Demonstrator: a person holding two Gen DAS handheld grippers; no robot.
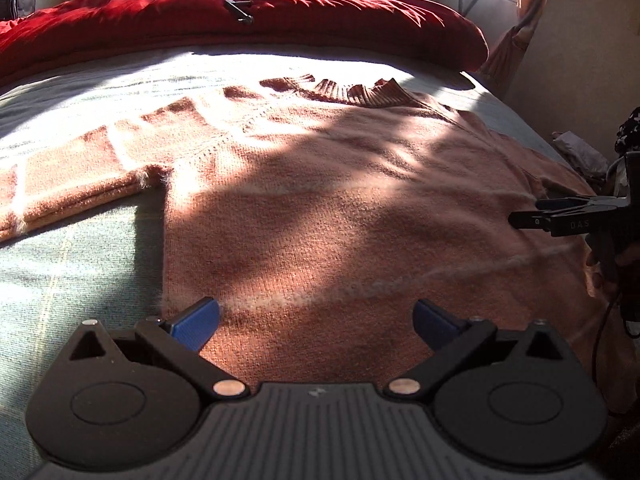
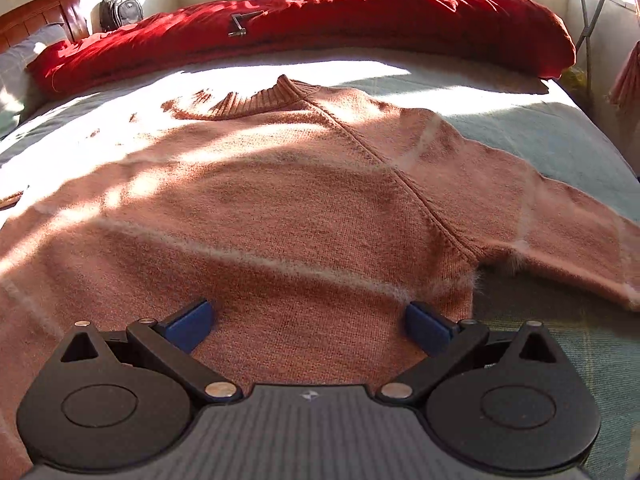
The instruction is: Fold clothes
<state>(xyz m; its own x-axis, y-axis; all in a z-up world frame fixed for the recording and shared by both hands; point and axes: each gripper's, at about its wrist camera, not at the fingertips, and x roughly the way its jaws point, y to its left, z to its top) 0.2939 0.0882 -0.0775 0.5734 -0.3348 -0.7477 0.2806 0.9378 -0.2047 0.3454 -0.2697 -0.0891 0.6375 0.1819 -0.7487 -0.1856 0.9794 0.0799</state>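
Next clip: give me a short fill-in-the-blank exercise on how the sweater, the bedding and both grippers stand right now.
1. The fuzzy salmon-pink knitted sweater lies spread flat on the pale green ____.
2. Beyond its ribbed collar lies a bulky quilt coloured ____.
3. The left gripper and the right gripper both have their blue-padded jaws ____.
4. On the quilt rests a small ____ metal crank-shaped tool.

Missing words: bedsheet; red; open; grey
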